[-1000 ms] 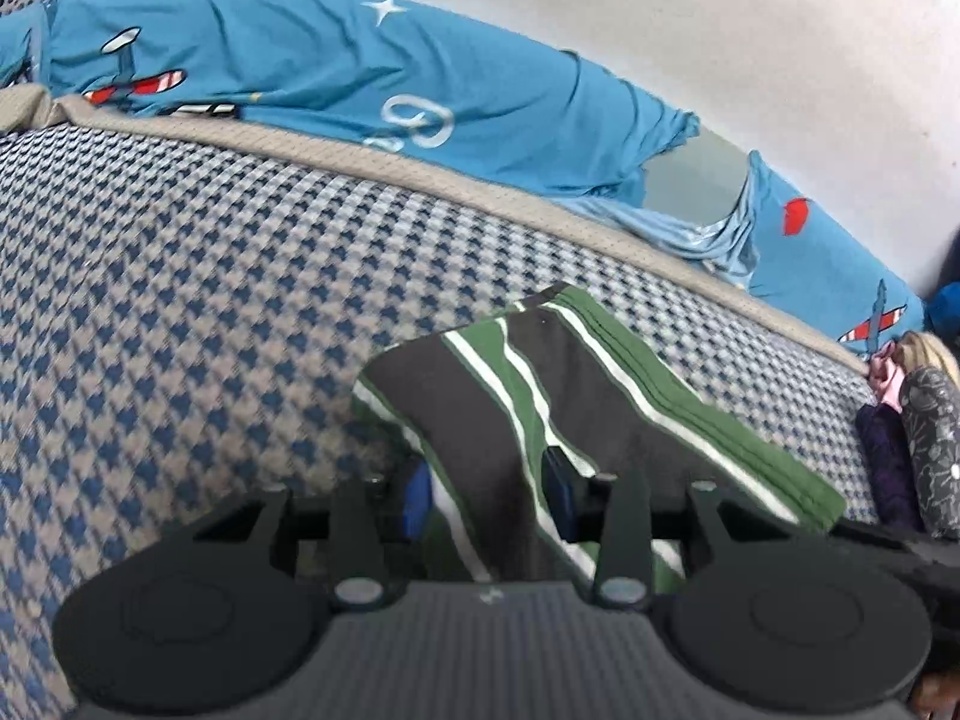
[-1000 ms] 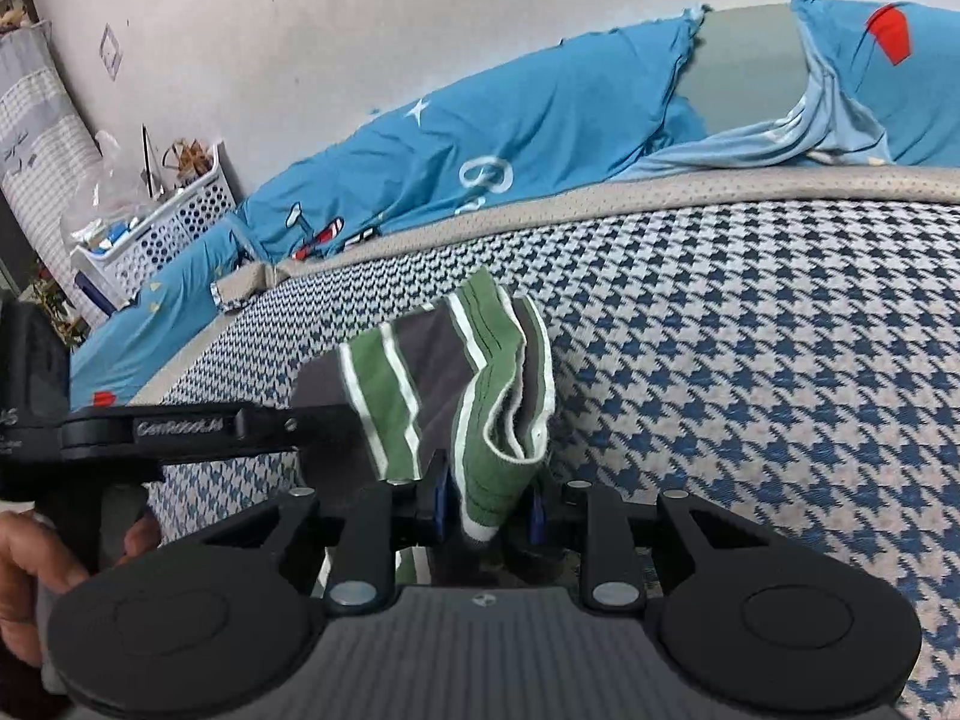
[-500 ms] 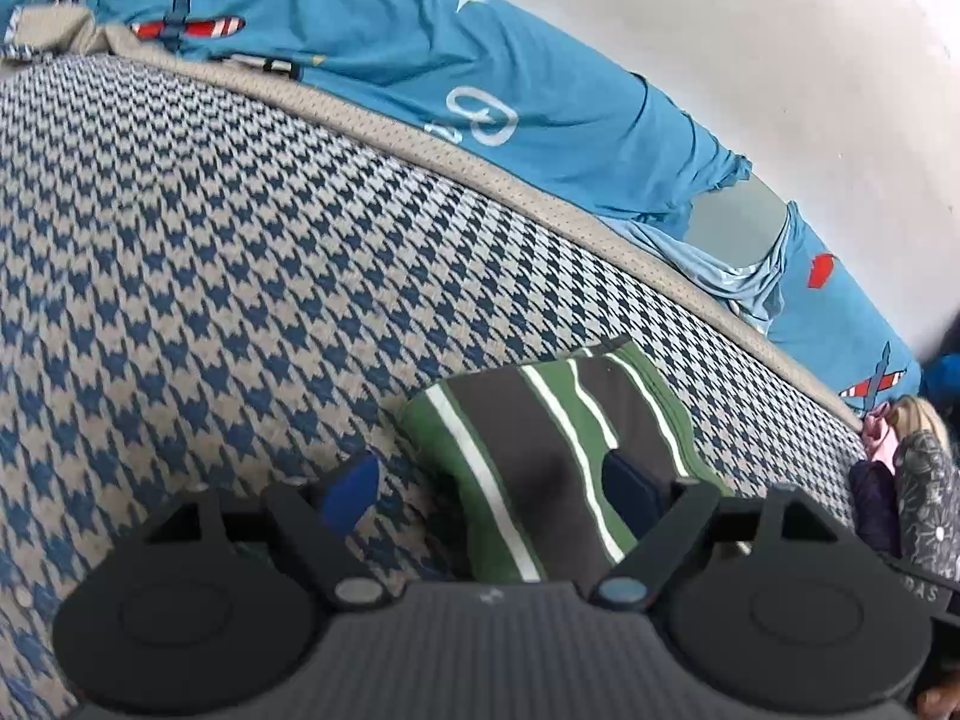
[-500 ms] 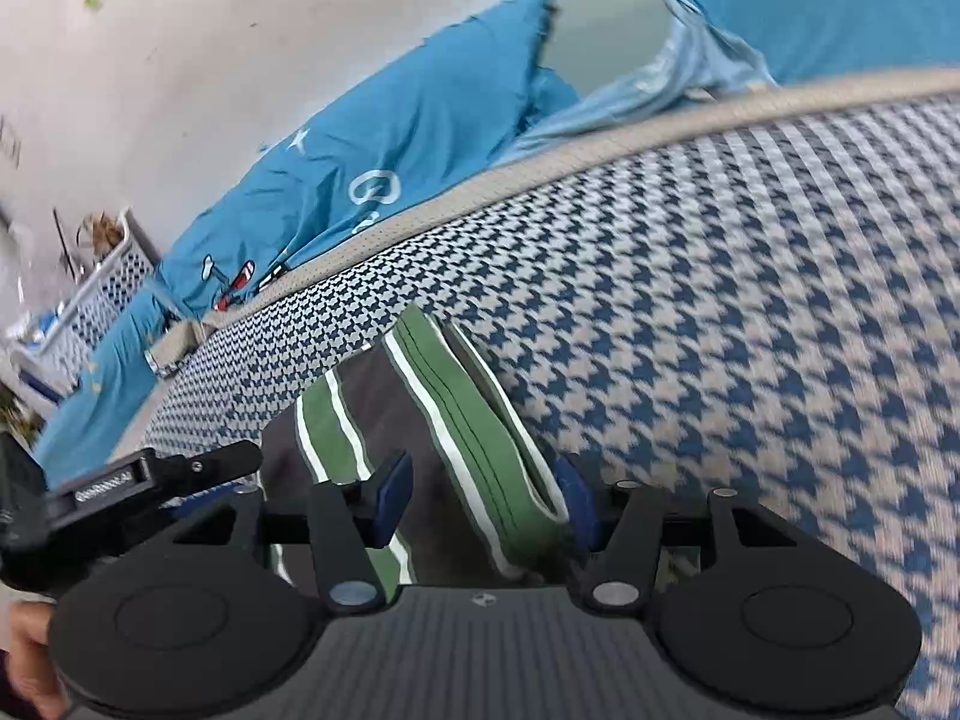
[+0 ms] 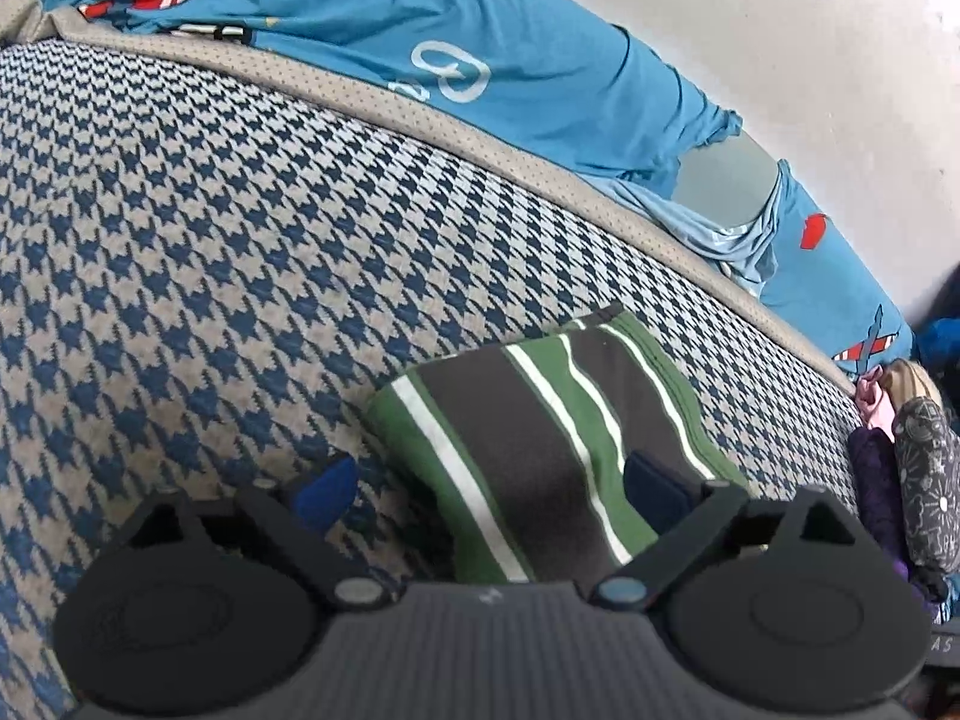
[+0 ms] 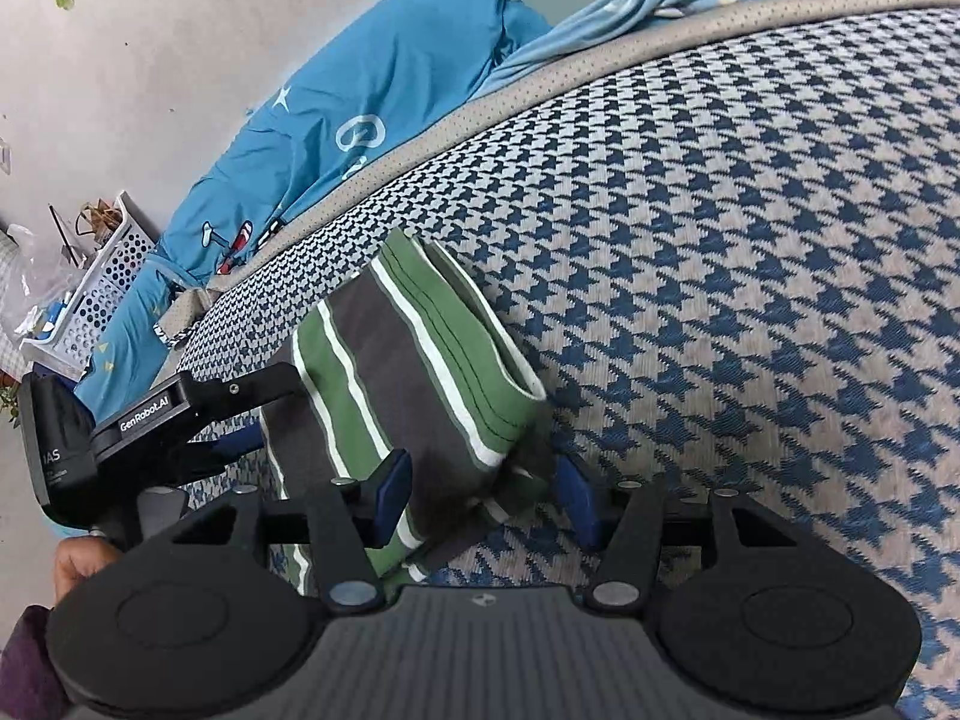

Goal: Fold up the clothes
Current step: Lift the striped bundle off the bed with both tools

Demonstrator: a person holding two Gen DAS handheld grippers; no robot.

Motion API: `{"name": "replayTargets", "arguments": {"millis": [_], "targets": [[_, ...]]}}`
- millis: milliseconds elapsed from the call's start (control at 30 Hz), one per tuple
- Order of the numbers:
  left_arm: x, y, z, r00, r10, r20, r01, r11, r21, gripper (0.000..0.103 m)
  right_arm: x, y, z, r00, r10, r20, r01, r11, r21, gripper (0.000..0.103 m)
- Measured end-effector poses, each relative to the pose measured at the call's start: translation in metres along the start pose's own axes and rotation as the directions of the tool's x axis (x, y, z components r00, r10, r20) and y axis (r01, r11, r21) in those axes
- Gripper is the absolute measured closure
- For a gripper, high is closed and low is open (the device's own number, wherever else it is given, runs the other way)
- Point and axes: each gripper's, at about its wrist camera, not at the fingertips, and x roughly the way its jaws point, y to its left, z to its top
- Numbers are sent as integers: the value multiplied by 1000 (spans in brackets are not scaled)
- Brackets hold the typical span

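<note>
Since a second ago: both your grippers have let go of the folded green, charcoal and white striped garment point(image 5: 540, 450), which now lies flat instead of hanging pinched.
Left gripper point(image 5: 489, 489): your jaws are opening, spread wide; the garment's near end lies between the blue pads, not pressed.
Right gripper point(image 6: 486, 495): your jaws stand apart around the garment's corner, blue pads clear of the cloth.
Garment: folded into a compact block, resting on the blue-and-beige houndstooth bedcover point(image 5: 240, 228).
Beyond: a bright blue printed sheet point(image 5: 384, 18) runs along the white wall point(image 5: 780, 30); a white perforated basket point(image 6: 99, 282) stands far left.
</note>
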Motion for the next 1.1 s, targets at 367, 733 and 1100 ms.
{"name": "replayTargets", "arguments": {"millis": [367,733,1100], "targets": [[22,2,2,1000,-14,-1,14,1000,-11,2,21,5,-2,998,-29,59,32,998,-49,46],[36,-16,-1,999,-31,9,30,997,77,26,39,12,1,997,-10,81,14,998,-60,60],[21,-40,-20,993,11,114,-28,988,153,74,30,26,1,994,-24,109,33,996,-81,79]]}}
